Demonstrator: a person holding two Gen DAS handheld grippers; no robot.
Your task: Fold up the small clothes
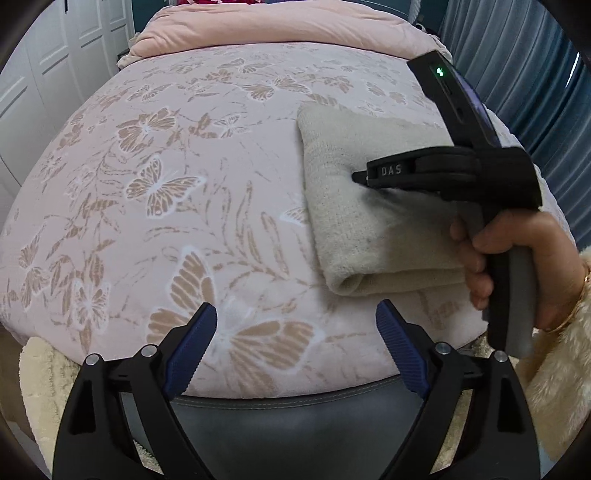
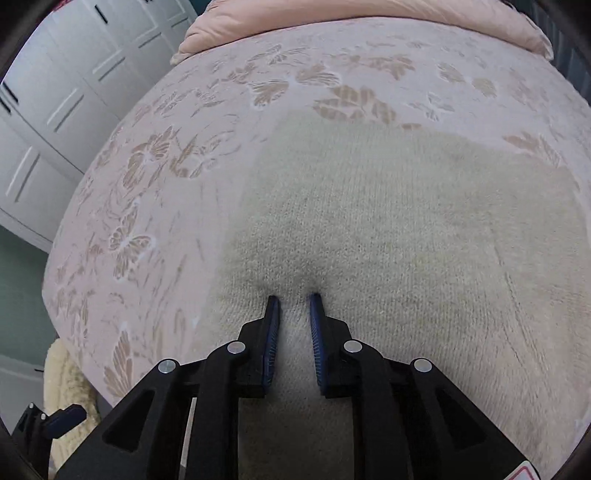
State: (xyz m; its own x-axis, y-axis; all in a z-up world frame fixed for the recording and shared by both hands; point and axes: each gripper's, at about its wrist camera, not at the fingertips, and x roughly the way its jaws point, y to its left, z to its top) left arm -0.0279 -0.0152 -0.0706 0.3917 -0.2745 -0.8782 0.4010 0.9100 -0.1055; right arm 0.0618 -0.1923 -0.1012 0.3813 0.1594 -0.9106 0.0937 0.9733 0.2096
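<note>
Blue-padded fingertips [image 2: 274,301] of the right gripper [image 2: 294,300] are pressing down into the cream knit garment [image 2: 388,229], jaws nearly together and pinching a small ridge of the knit between them; the fabric is dimpling around the tips. The garment is lying already folded on the right side of the pink butterfly bedspread [image 1: 155,177], its rolled fold edge facing the near side; a pink duvet [image 1: 280,29] is lying at the far end. The left gripper [image 1: 295,314] is hanging released, jaws wide and empty, over the bedspread's near edge, well apart from the garment. A hand [image 1: 517,258] is gripping the right tool's handle. As I judge it, the pinch is catching only the top layer; lifting or dragging from here could be peeling that layer off and undoing the fold, or bunching the knit.
</note>
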